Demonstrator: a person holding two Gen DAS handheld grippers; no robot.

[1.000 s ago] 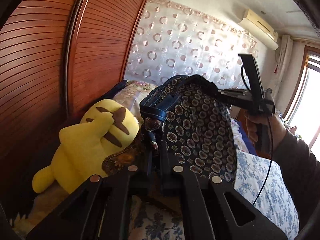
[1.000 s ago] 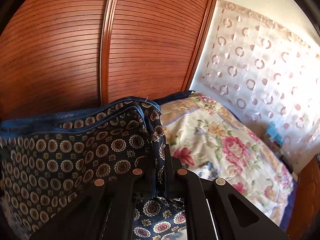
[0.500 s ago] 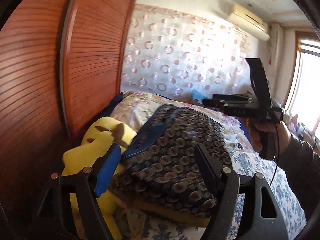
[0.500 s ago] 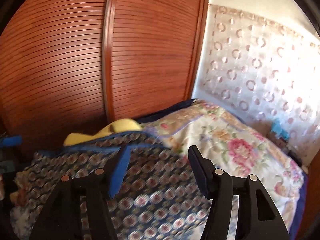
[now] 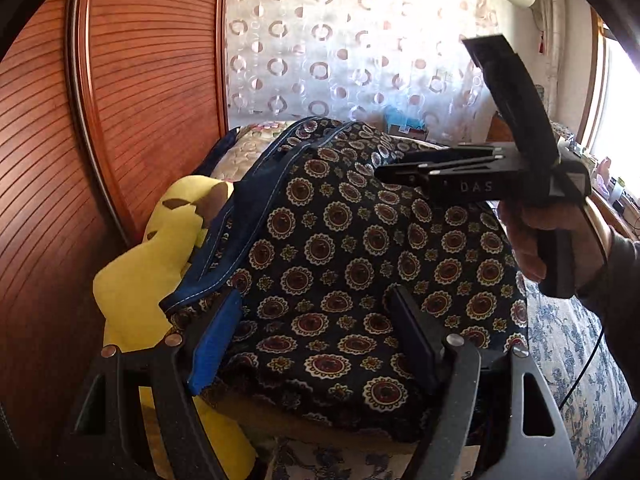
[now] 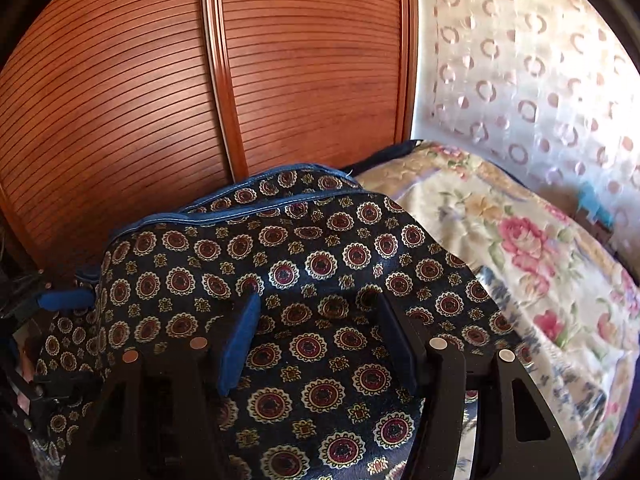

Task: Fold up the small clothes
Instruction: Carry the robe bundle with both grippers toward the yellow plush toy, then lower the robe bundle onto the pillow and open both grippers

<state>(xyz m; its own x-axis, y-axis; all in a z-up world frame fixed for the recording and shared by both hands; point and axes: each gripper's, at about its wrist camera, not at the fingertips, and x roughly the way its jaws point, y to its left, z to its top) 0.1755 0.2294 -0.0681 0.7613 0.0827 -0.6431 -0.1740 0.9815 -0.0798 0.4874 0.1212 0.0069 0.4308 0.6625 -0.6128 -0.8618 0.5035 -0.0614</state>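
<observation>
Fingers of both grippers stand wide apart, and we see cloth behind each gap but no pad pressing on it. Across the upper left of both views we note the ribbed reddish wooden door (image 6: 152, 92), the largest surface. To its right hangs the sheer curtain (image 5: 340, 52) patterned with rings. Below it, at the right of the right wrist view, lies the floral quilt (image 6: 520, 240) with pink roses. Filling the centre of both views we find the dark garment (image 5: 340, 248) printed with round medallions, its blue band (image 5: 236, 236) running along the upper left edge; it lies heaped on the bedding. At the left of the left wrist view, partly under that band, sits the yellow plush toy (image 5: 136, 280). Our left gripper (image 5: 316, 332) occupies the lower centre there, its jaws framing the cloth. Our right gripper (image 6: 318, 336) does likewise in its own view, and appears again at centre right of the left wrist view, gripped by a hand (image 5: 528, 236).
</observation>
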